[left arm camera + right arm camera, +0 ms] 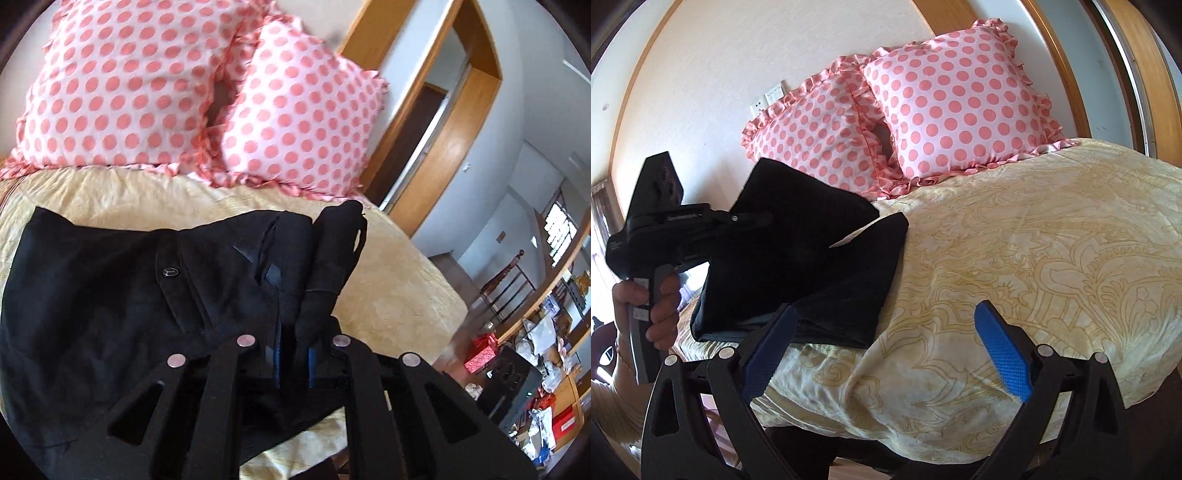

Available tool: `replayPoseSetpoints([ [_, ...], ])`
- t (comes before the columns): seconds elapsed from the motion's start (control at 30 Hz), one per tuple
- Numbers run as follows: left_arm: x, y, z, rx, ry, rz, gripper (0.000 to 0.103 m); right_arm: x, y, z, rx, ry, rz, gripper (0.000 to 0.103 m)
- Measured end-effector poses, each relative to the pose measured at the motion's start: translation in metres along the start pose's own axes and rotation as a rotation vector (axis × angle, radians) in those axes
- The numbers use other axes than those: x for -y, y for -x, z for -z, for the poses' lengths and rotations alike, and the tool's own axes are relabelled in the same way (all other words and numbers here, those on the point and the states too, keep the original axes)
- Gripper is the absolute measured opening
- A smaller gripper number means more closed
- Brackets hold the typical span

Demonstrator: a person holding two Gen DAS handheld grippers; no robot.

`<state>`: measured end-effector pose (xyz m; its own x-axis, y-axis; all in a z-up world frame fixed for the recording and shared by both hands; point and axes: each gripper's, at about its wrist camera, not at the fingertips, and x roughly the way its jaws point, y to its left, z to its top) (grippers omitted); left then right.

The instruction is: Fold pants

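Note:
Black pants (pixel 103 295) lie partly folded on the yellow bedspread (pixel 388 295), waistband and a button showing. My left gripper (pixel 295 350) is shut on a bunched fold of the pants' edge, which rises between its blue pads. In the right wrist view the pants (pixel 798 266) are a folded dark stack near the bed's left edge, and the left gripper's body (pixel 665 236) with the hand holding it is beside them. My right gripper (pixel 886 350) is open and empty over the bedspread (pixel 1015 258), to the right of the pants and apart from them.
Two pink polka-dot pillows (pixel 147 92) (pixel 942 110) lean at the head of the bed. A wooden door frame (pixel 443 129) and cluttered shelves (pixel 546 369) stand beyond the bed's right side. The bed's near edge (pixel 923 424) drops off below the right gripper.

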<state>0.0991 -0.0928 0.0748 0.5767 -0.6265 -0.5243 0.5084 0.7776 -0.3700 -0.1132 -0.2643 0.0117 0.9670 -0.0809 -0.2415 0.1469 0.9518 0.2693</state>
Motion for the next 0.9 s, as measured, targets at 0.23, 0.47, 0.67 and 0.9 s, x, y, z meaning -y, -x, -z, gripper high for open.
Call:
replayPoseSetpoints([
  [0.23,0.022,-0.038,0.036,-0.118,-0.077,0.022,0.010,0.010,0.004,0.001,0.002,-0.032,0.033,0.099],
  [0.47,0.027,-0.036,0.056,-0.092,-0.120,-0.003,0.011,0.003,0.014,-0.021,0.085,-0.007,0.038,0.099],
  [0.67,0.034,-0.031,0.069,-0.050,-0.169,-0.020,0.023,-0.021,0.011,-0.056,0.172,0.034,0.010,0.099],
  [0.9,0.022,0.054,0.059,0.137,-0.161,0.021,0.101,-0.070,-0.007,-0.083,0.210,0.167,-0.065,0.099],
])
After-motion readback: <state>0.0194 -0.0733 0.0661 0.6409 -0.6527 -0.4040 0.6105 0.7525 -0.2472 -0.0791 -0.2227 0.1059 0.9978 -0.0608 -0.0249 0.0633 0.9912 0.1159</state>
